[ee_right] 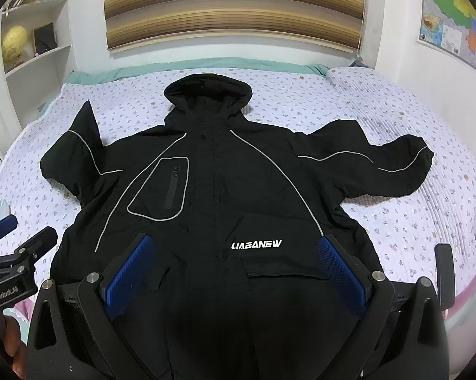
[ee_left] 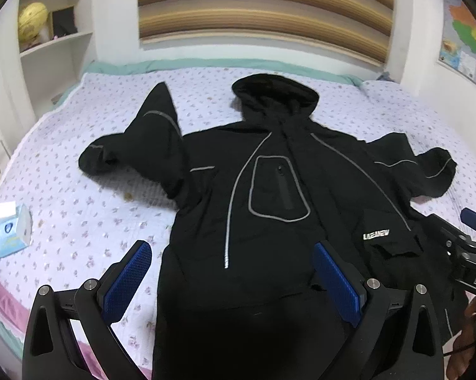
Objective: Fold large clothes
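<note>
A black hooded jacket (ee_left: 269, 190) (ee_right: 225, 190) with grey piping and a white logo lies front up on the bed, hood toward the far wall and both sleeves spread outward. Its left sleeve (ee_left: 136, 145) is bent and crumpled; its right sleeve (ee_right: 380, 164) stretches out to the side. My left gripper (ee_left: 233, 250) hovers open above the jacket's lower left part, blue pads wide apart with nothing between them. Over the lower middle of the jacket my right gripper (ee_right: 234, 243) is open too, and also appears at the right edge of the left wrist view (ee_left: 466, 221).
The bed (ee_right: 412, 221) wears a lilac flowered quilt (ee_left: 79, 221). A tissue pack (ee_left: 8, 231) lies near its left edge. White shelves (ee_left: 54, 41) with a yellow globe stand at the back left, a striped blind (ee_right: 234, 9) behind, a wall map (ee_right: 453, 19) at right.
</note>
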A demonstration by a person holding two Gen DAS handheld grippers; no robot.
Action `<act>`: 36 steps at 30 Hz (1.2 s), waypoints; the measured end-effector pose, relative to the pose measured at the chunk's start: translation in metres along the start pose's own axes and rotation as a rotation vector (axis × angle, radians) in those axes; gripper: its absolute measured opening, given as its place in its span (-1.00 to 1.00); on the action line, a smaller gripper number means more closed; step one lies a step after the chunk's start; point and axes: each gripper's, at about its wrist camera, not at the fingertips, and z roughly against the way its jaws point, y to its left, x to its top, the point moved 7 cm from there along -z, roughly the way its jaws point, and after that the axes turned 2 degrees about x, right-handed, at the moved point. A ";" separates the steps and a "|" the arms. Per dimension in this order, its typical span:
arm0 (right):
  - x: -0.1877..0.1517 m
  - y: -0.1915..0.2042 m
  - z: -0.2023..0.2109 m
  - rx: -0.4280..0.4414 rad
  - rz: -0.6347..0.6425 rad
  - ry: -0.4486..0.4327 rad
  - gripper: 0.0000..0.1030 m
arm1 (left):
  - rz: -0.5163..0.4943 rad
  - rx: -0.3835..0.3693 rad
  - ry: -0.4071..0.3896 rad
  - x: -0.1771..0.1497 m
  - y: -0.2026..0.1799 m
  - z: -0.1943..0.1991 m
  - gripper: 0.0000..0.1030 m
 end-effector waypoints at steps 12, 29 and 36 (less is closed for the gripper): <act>-0.005 0.013 -0.002 0.010 0.024 0.015 1.00 | -0.003 -0.007 -0.101 0.013 0.008 -0.011 0.97; -0.013 0.018 -0.003 0.088 -0.018 0.052 1.00 | 0.020 -0.076 -0.108 0.002 -0.003 -0.024 0.97; -0.016 0.014 -0.002 0.081 -0.032 0.050 1.00 | 0.054 -0.121 -0.082 -0.001 -0.008 -0.027 0.97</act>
